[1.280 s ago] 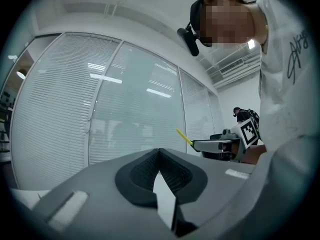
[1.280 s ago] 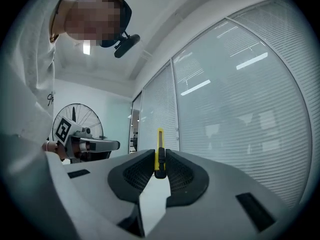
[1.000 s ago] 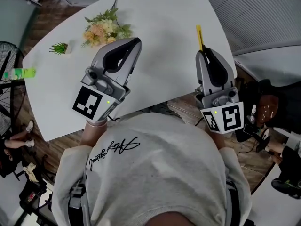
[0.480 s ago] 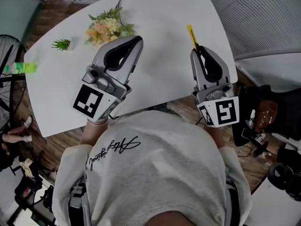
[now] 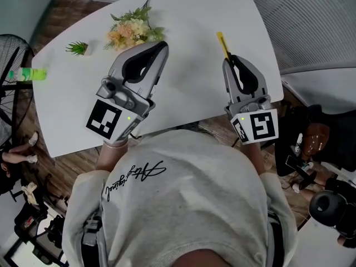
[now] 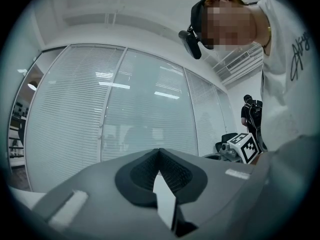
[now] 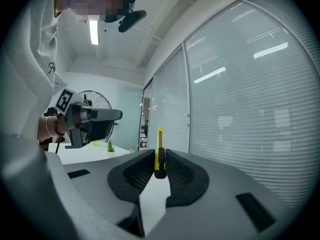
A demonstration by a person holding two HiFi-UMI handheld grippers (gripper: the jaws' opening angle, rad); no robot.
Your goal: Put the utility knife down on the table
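Right gripper point(image 5: 230, 60) and utility knife point(image 5: 222, 43) have been shifted leftward since a second ago.
The knife is clamped between its jaws, projecting ahead over the table point(image 5: 192, 13); the left gripper point(image 5: 162, 49), well apart at its left, is closed on nothing.

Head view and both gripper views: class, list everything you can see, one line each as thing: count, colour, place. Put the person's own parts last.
table: one, white, beneath both grippers
utility knife: one, yellow, clamped in the right gripper, pointing out over the table
flower bunch: one, peach and green, lying on the table's far side
potted plant: one, small, green, on the table left of the flower bunch
bottle: one, light green, off the table at the head view's left edge
fan: one, black, left of the table
left gripper: one, grey, jaws together, empty, over the table
right gripper: one, grey, shut on the utility knife
sweatshirt: one, light grey, bottom of the head view
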